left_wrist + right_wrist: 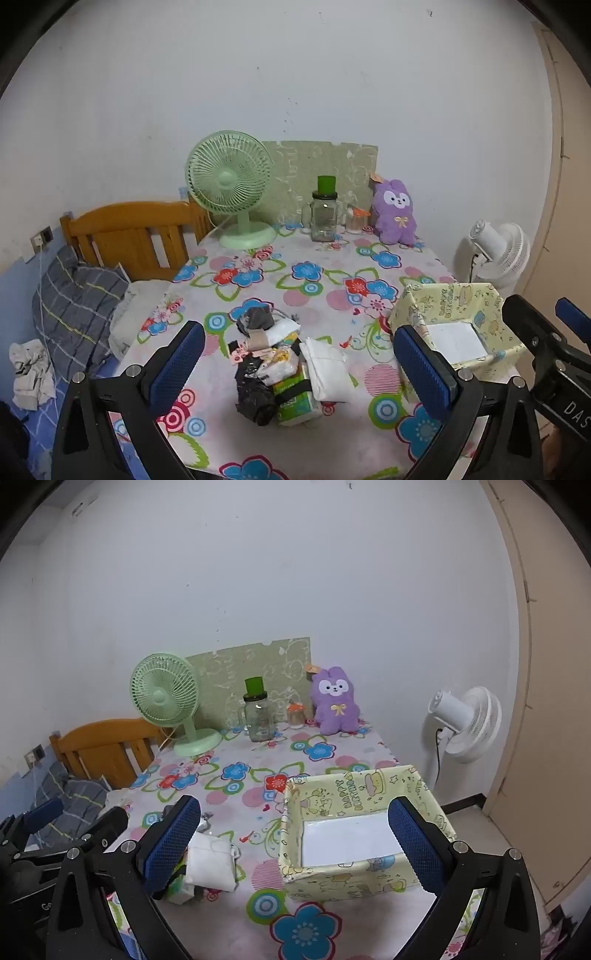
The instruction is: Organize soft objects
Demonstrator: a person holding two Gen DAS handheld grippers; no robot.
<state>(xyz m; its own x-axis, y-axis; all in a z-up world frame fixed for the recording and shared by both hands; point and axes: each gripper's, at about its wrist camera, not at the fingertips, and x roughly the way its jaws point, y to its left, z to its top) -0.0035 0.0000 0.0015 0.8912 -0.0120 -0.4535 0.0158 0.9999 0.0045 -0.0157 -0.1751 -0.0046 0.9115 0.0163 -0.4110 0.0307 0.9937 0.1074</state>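
Both tools stood spread to their widest with nothing between the pads: our left tool (299,362) hung above the heap of soft objects (284,369), and our right tool (295,842) faced the yellow fabric box (354,834), which was empty and showed only its white floor. The heap lay near the front of the flowered surface (314,273), just left of the box. We judged the chief risk to be the heap itself: the pieces lay overlapped, so closing on one could drag a neighbour along or push it toward the edge, and the slick black bag (255,391) might slip from the pads. The box's limp walls could also fold inward under a careless drop. We counted one box, one purple plush rabbit (394,212) at the back, two fans (one green (231,184), one white (498,251)), and two jars; the heap held perhaps six or seven pieces, too tangled for us to count surely.
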